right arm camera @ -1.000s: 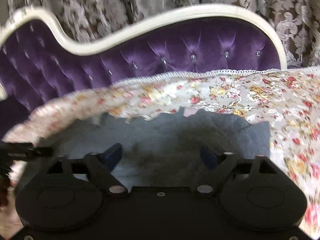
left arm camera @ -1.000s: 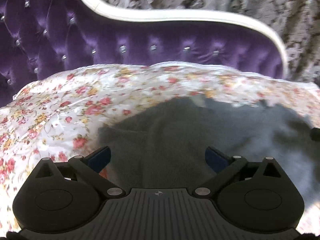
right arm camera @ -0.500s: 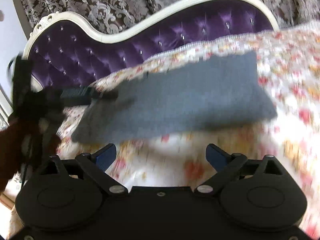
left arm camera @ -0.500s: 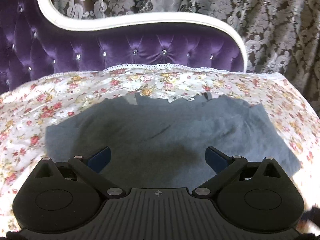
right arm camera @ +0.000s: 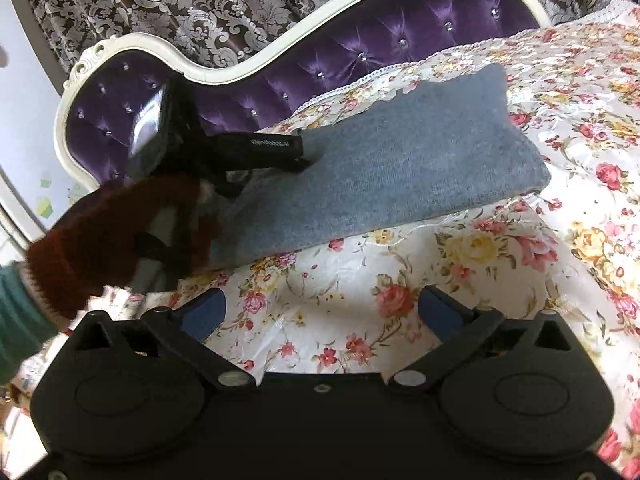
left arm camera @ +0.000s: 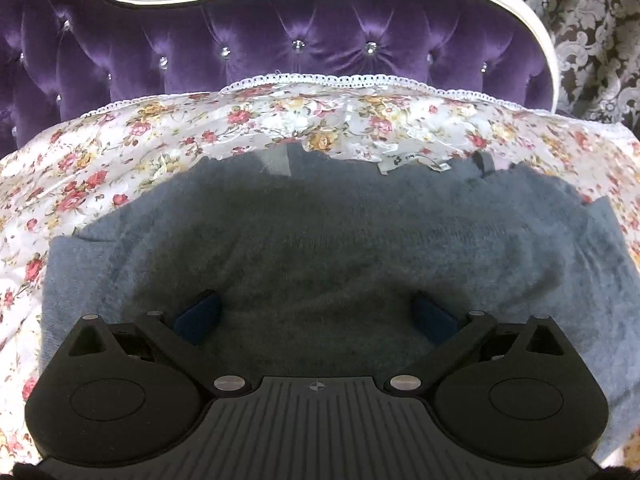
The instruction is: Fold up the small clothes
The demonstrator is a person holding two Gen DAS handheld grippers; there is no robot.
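Observation:
A grey knitted garment (left arm camera: 340, 240) lies folded flat on the floral sheet (left arm camera: 120, 152), with small labels at its far edge. My left gripper (left arm camera: 316, 316) is open just above the garment, its blue pads apart and nothing between them. In the right wrist view the garment (right arm camera: 392, 160) is a long folded band, and the left gripper (right arm camera: 280, 156) reaches onto its left end, held by a hand in a dark red glove. My right gripper (right arm camera: 320, 312) is open and empty over the floral sheet (right arm camera: 400, 280), in front of the garment.
A purple tufted headboard (left arm camera: 280, 40) with a white frame (right arm camera: 240, 68) rises behind the bed. Patterned grey curtains (right arm camera: 180, 0) hang behind it. The sheet's lace edge (left arm camera: 340, 80) runs along the headboard.
My right gripper has pulled back off the garment to the sheet in front of it. My left gripper has moved lower and closer over the garment.

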